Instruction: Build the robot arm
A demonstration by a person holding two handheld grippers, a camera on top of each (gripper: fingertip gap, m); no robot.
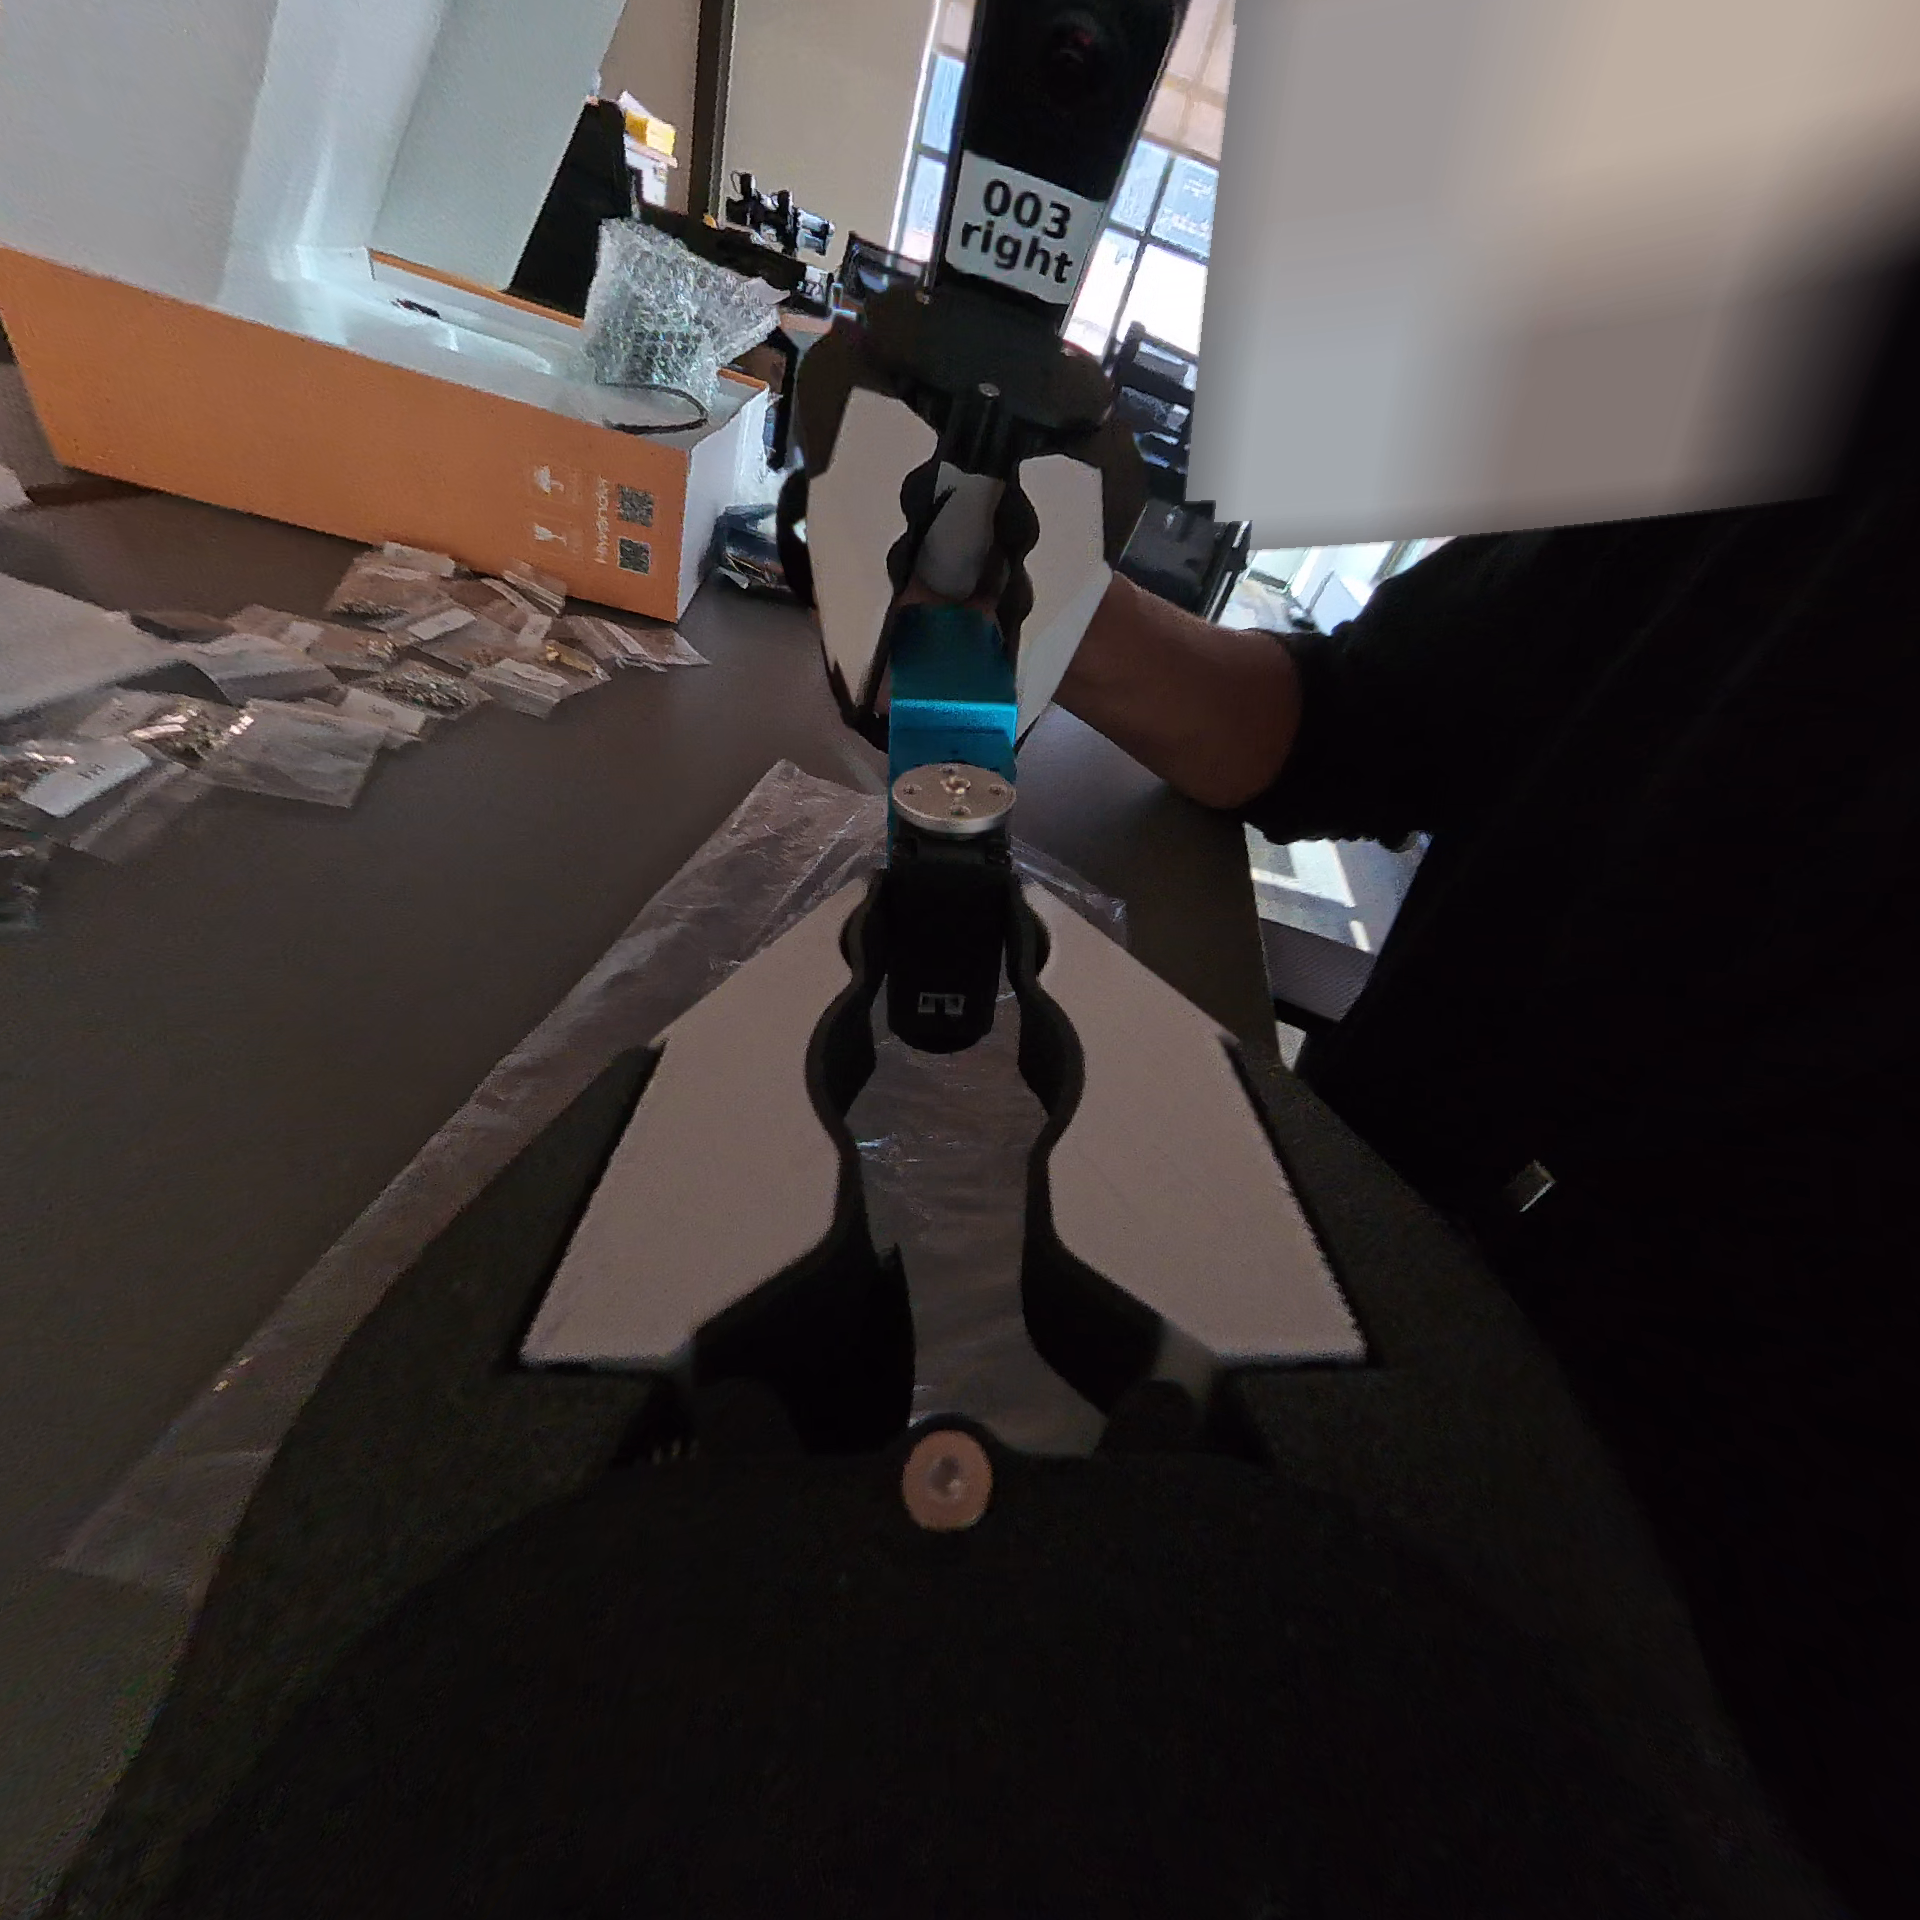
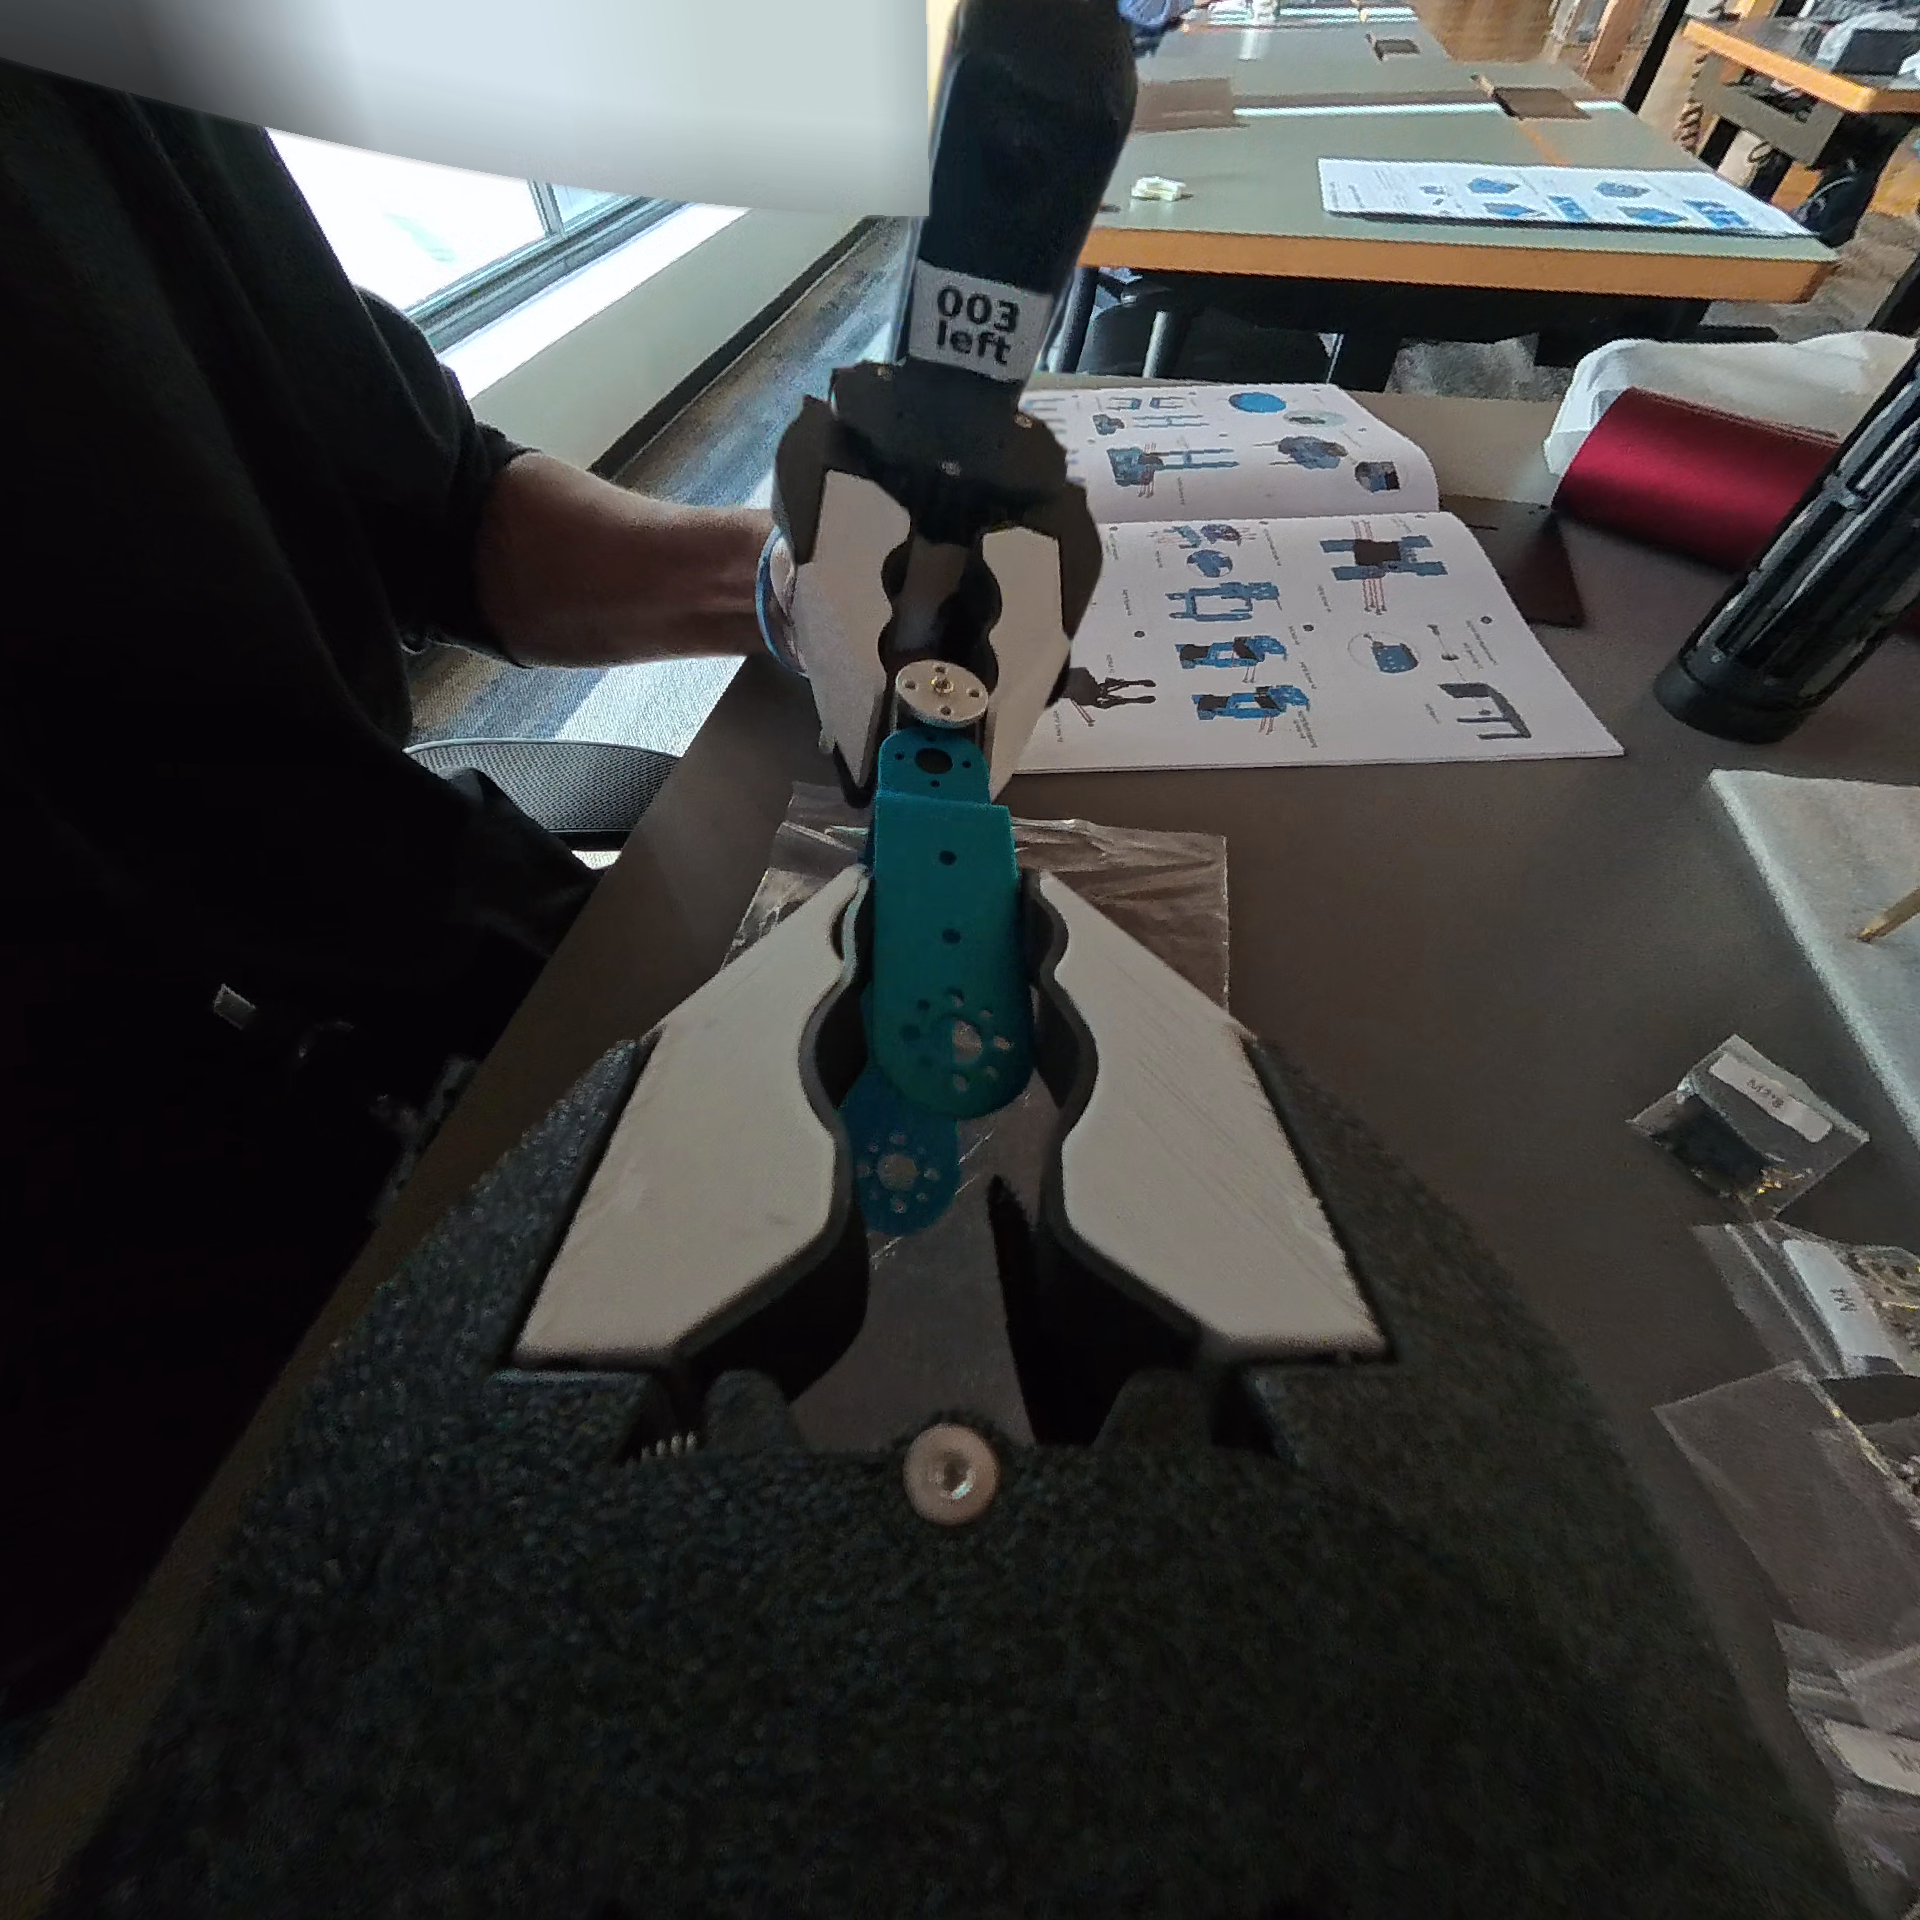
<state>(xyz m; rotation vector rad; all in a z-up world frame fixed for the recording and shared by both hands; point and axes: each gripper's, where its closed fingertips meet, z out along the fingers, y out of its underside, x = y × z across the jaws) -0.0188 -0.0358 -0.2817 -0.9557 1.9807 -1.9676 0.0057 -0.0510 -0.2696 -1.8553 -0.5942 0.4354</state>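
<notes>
My left gripper (image 1: 948, 914) is shut on a black servo motor (image 1: 940, 971) with a round silver horn (image 1: 951, 805) at its far end. My right gripper (image 2: 948, 894) is shut on a blue perforated metal bracket (image 2: 940, 935). The two grippers face each other over a dark table. The bracket's far end (image 1: 951, 707) meets the servo's silver horn (image 2: 938, 694). The right gripper (image 1: 948, 686) shows in the left wrist view, and the left gripper (image 2: 935, 732) shows in the right wrist view. A clear plastic bag (image 2: 1132, 883) lies flat on the table beneath both.
An open orange and white box (image 1: 312, 436) with bubble wrap (image 1: 655, 312) stands at the back. Several small hardware bags (image 1: 364, 665) lie beside it, and more lie at the right (image 2: 1745, 1132). An open instruction booklet (image 2: 1299, 623), a black cylinder (image 2: 1797, 603) and a person's arm (image 2: 603, 582) are nearby. Left tips and right tips are each some 35 centimeters from the black cylinder (image 2: 1797, 603).
</notes>
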